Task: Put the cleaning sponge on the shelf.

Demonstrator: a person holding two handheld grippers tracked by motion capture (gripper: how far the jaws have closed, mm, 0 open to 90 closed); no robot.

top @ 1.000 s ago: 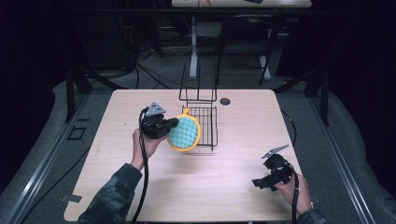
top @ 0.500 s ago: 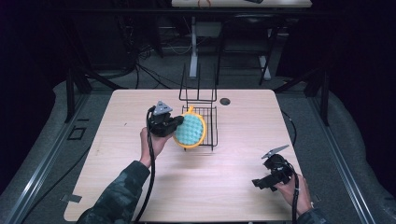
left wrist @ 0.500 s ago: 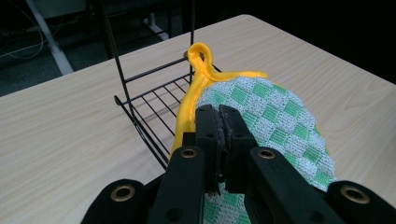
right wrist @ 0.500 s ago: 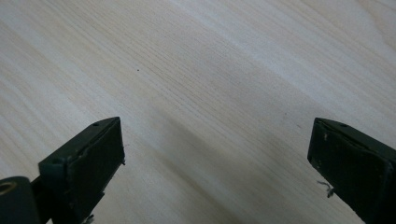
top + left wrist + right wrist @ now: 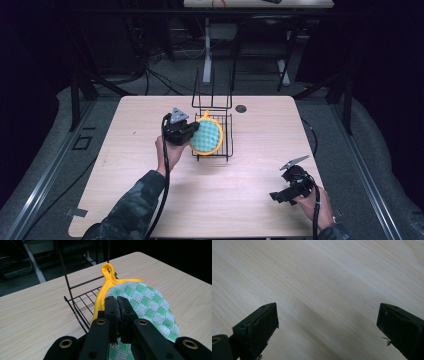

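Left of centre in the high view, the left gripper (image 5: 186, 134) has shifted right since the earlier frame, carrying the pot holder (image 5: 207, 136) to the wire rack (image 5: 225, 131) at mid-frame. Its jaws are clamped tight on the pot holder's yellow-bound edge, the cloth standing over the rack's floor. The pot holder's lower part is hidden behind the jaws in the left gripper view. Lower right, the right gripper (image 5: 289, 190) is unmoved, jaws wide apart and holding nothing above the bare table (image 5: 250, 200).
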